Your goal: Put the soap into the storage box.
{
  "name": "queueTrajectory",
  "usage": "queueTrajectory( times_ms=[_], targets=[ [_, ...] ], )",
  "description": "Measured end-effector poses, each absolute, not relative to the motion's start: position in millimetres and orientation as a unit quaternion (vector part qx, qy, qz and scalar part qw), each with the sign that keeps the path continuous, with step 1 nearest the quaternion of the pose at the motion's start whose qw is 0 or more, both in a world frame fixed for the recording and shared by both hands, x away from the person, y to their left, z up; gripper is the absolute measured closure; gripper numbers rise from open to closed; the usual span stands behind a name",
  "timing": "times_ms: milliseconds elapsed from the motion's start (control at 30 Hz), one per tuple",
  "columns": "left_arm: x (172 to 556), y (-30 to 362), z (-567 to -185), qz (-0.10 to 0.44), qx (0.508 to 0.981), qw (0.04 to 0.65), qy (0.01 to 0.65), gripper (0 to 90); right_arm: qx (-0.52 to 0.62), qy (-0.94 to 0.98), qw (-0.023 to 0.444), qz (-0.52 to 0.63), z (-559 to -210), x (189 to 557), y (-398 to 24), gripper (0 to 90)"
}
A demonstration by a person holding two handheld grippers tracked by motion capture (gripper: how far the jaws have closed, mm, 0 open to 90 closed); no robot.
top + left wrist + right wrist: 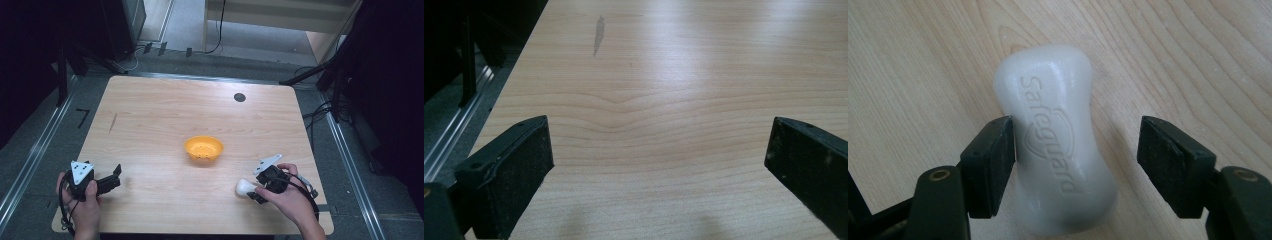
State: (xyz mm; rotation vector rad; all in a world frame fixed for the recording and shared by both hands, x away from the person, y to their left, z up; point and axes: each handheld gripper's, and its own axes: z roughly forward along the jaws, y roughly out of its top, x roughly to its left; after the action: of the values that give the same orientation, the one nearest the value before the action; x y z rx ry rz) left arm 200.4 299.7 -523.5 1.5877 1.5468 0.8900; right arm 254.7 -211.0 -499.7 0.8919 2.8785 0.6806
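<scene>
Near the table's (150, 115) front right edge the white soap bar (1053, 140) lies flat between my right gripper's (1075, 150) unclenched jaws, one pad touching, the other apart, so I'd centre over its narrow waist before squeezing, while my left gripper (659, 150) idles released.

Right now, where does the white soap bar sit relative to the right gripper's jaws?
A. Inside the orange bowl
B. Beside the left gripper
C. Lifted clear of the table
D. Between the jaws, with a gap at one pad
D: the white soap bar lies on the table between the right gripper's jaws; one pad meets its side, the other stands off.
</scene>
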Motion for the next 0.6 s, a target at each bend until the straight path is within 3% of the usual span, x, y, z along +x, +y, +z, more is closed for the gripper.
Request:
queueTrajectory(
  times_ms=[600],
  targets=[
    [200.6, 299.5, -523.5, 0.344, 0.620, 0.368, 0.601, 0.0, 0.263, 0.947, 0.014, 0.185, -507.7, 253.2, -199.3, 43.8]
  ],
)
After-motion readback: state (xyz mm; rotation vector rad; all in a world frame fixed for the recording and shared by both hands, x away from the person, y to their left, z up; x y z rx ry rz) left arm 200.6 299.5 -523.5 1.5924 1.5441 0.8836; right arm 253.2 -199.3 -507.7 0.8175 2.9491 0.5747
